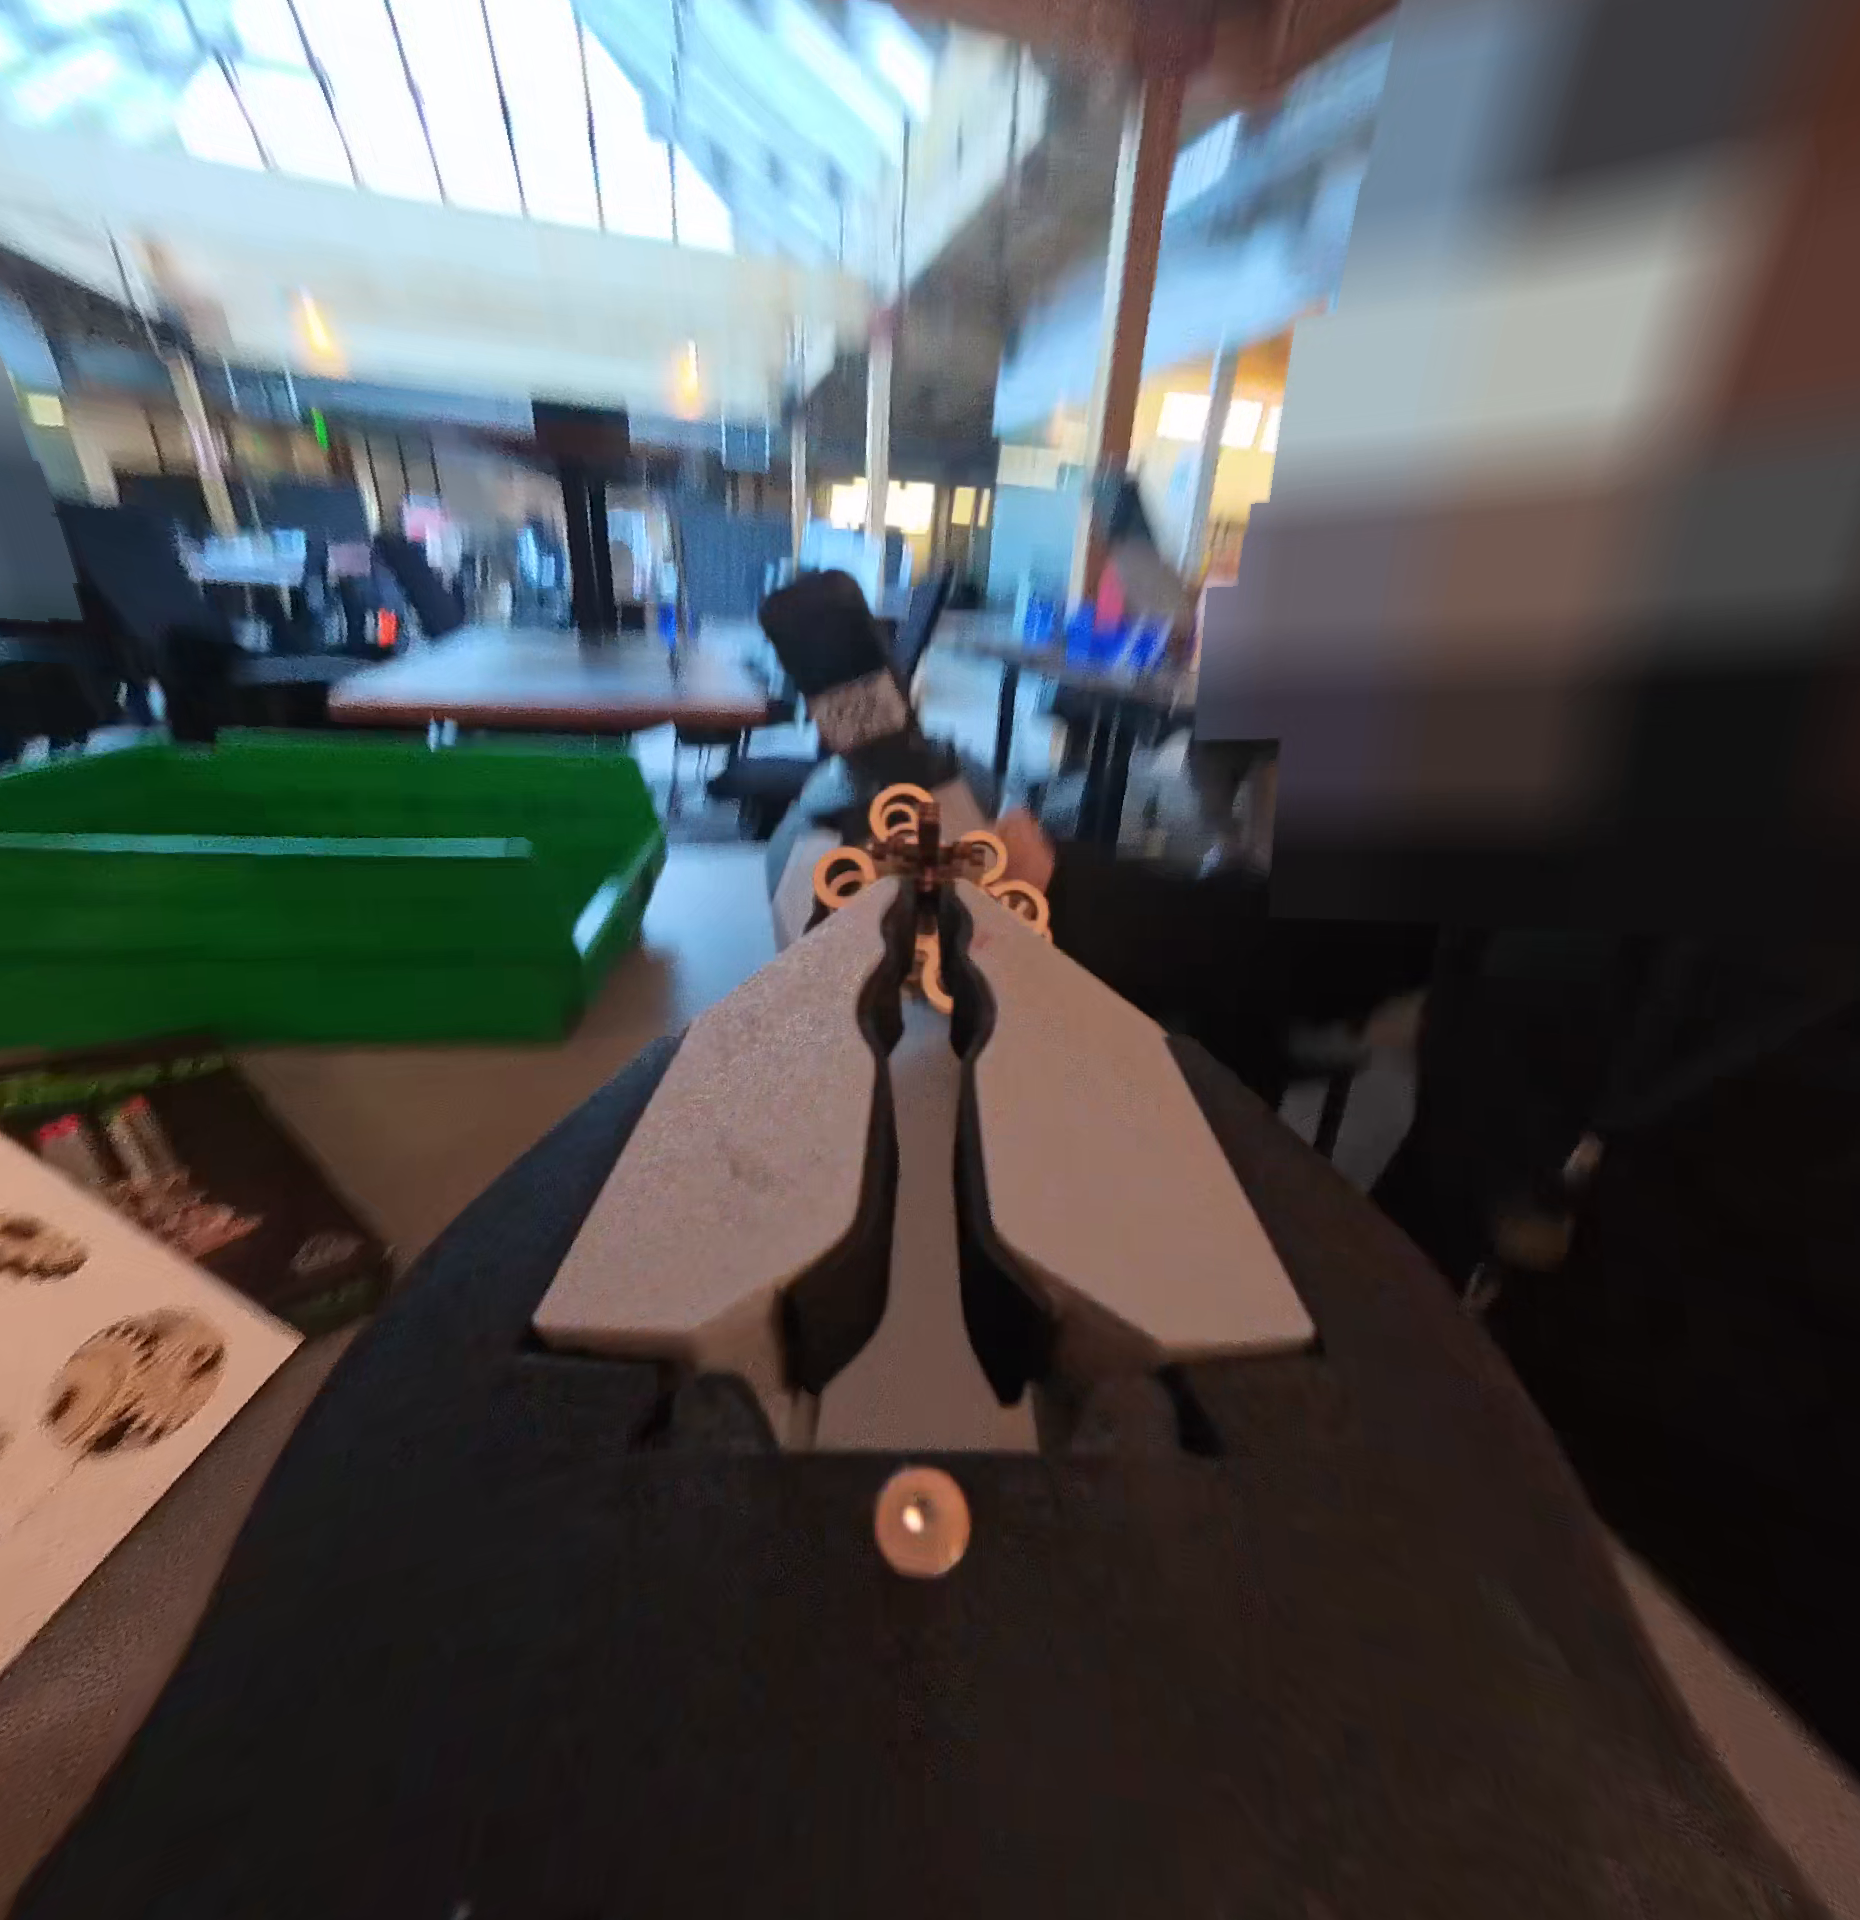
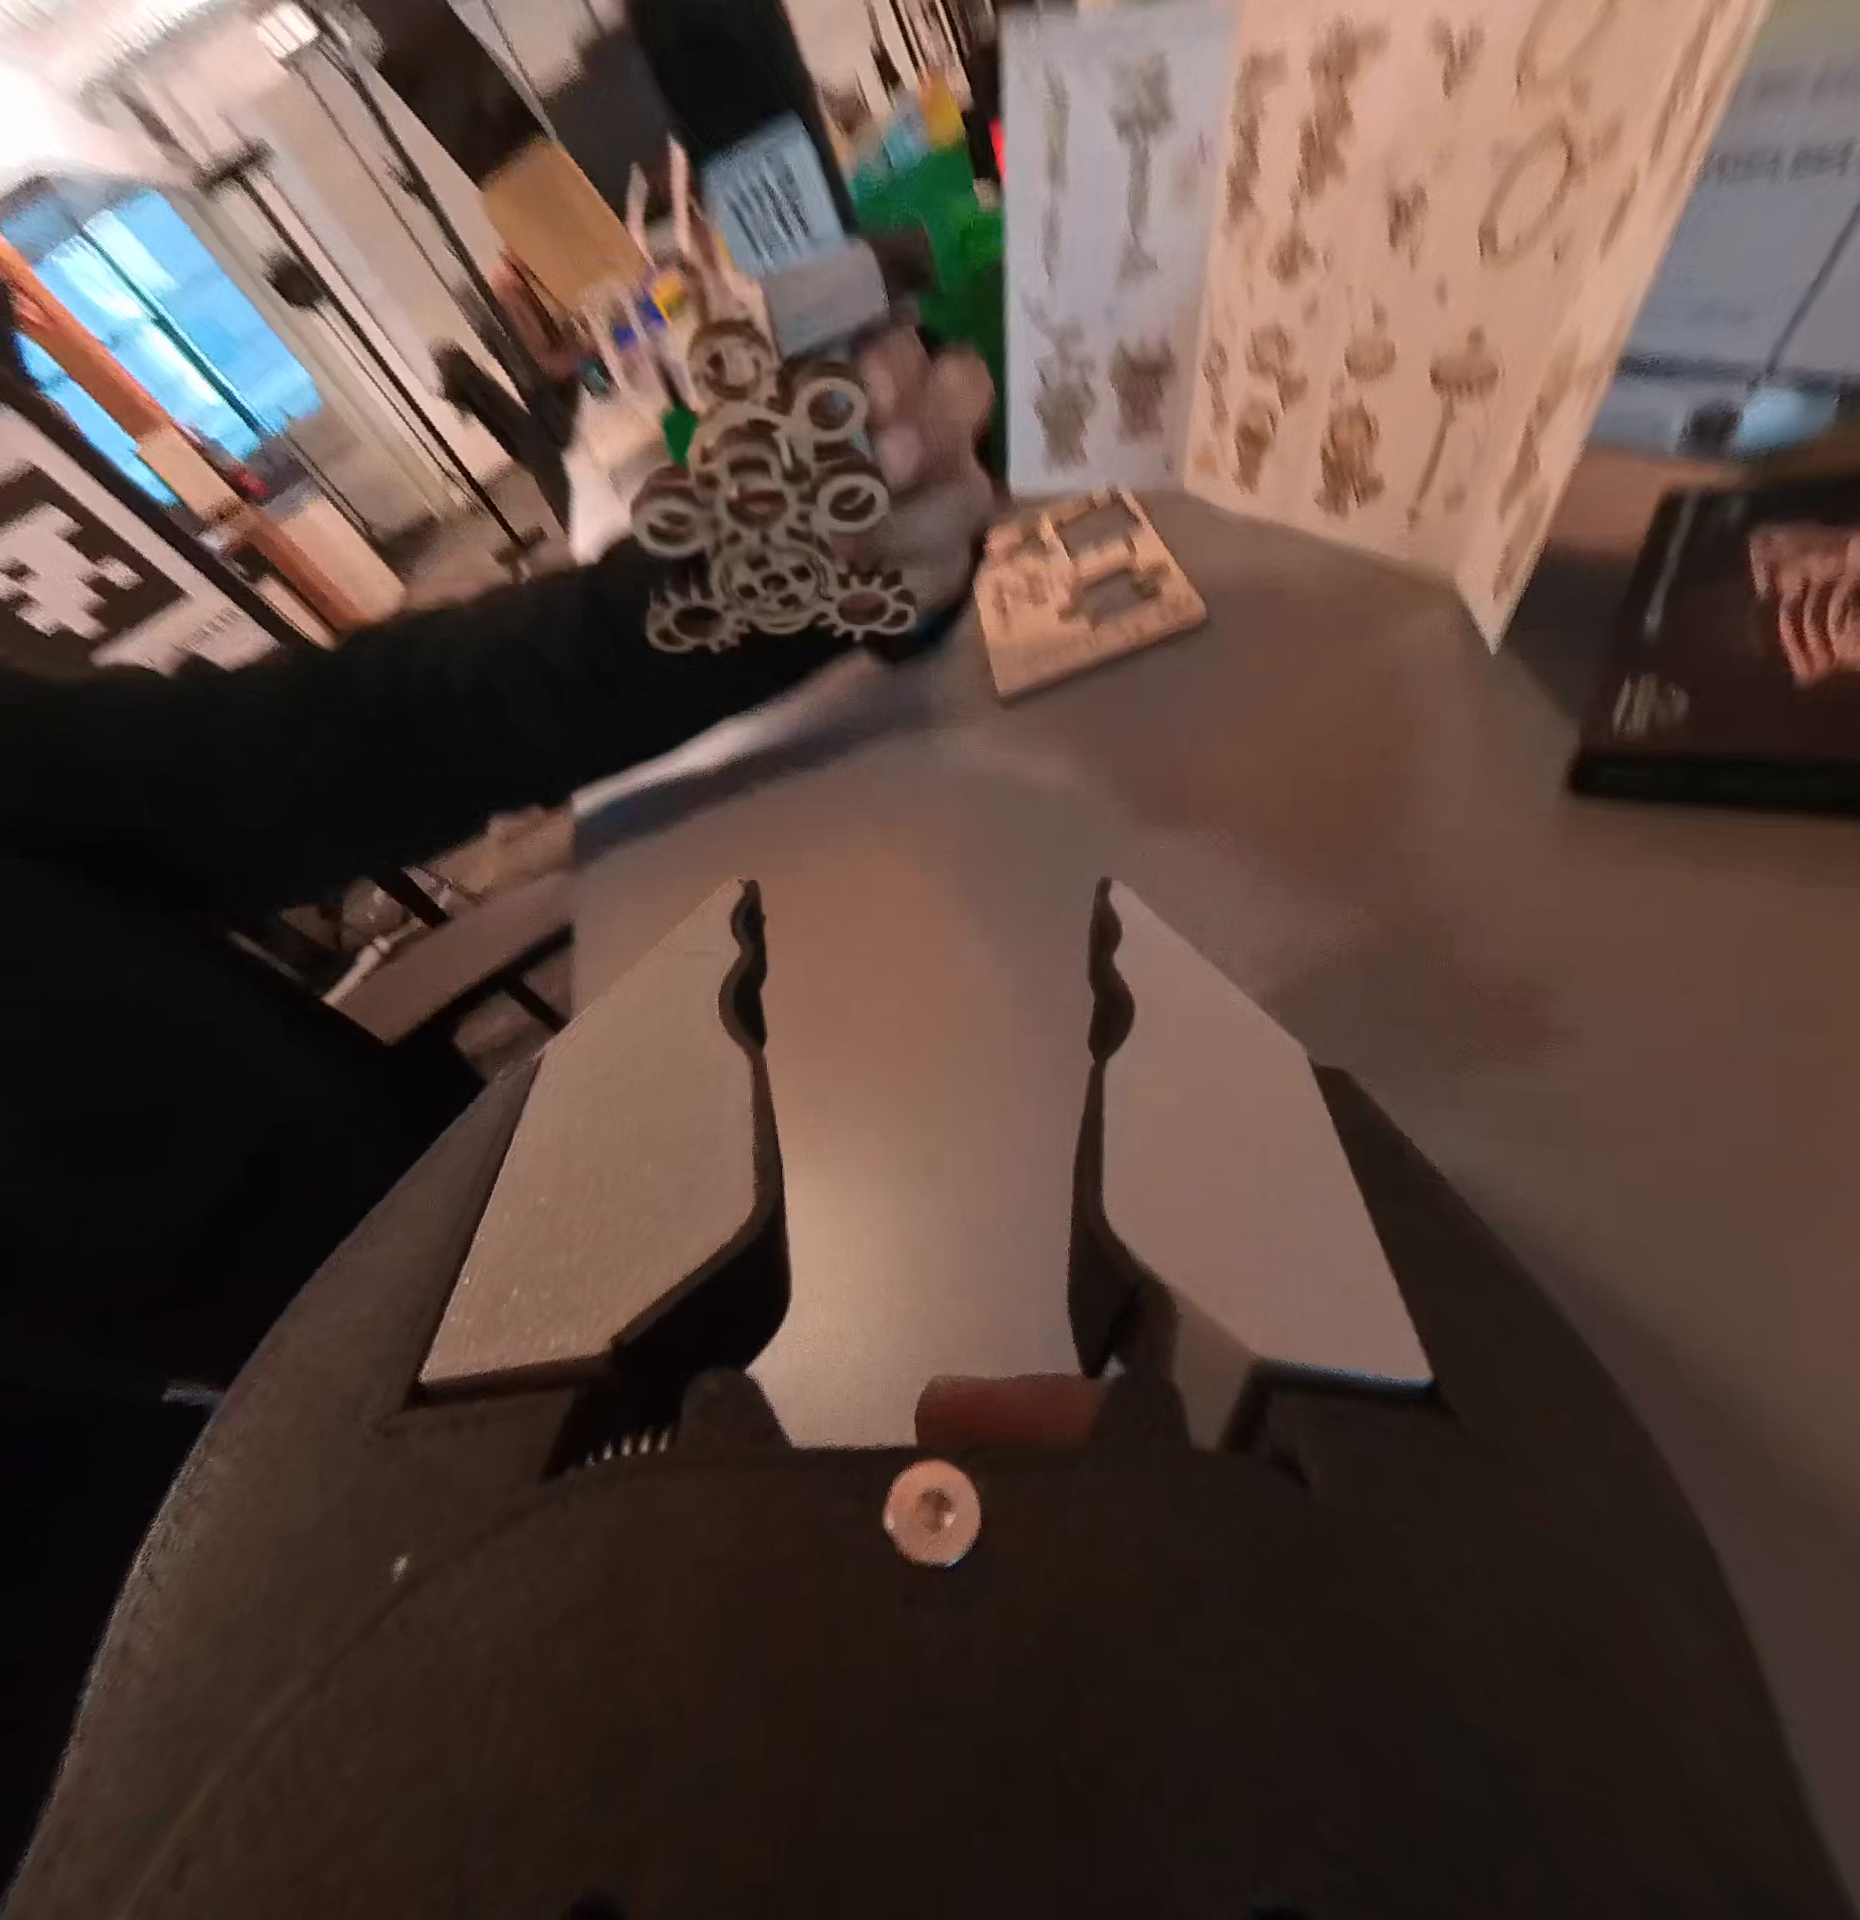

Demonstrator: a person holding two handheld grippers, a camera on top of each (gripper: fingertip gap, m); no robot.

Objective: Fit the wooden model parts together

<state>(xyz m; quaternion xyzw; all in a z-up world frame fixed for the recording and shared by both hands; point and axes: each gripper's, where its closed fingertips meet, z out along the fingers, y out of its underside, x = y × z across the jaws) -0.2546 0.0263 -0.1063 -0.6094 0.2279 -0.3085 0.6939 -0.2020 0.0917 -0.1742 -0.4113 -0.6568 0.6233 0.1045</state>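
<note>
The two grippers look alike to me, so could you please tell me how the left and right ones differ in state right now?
The left gripper has its fingers nearly together, clamped on the wooden gear assembly; the right gripper has its fingers spread wide with nothing between them. The left is raised off the table, pointing out into the room; the right points low over the grey table. Both share grey fingers with wavy black inner pads on black bodies.

Grey table (image 2: 1269,831) with wooden parts sheet (image 2: 1087,592), dark box (image 2: 1757,665), green tray (image 1: 282,883).
</note>
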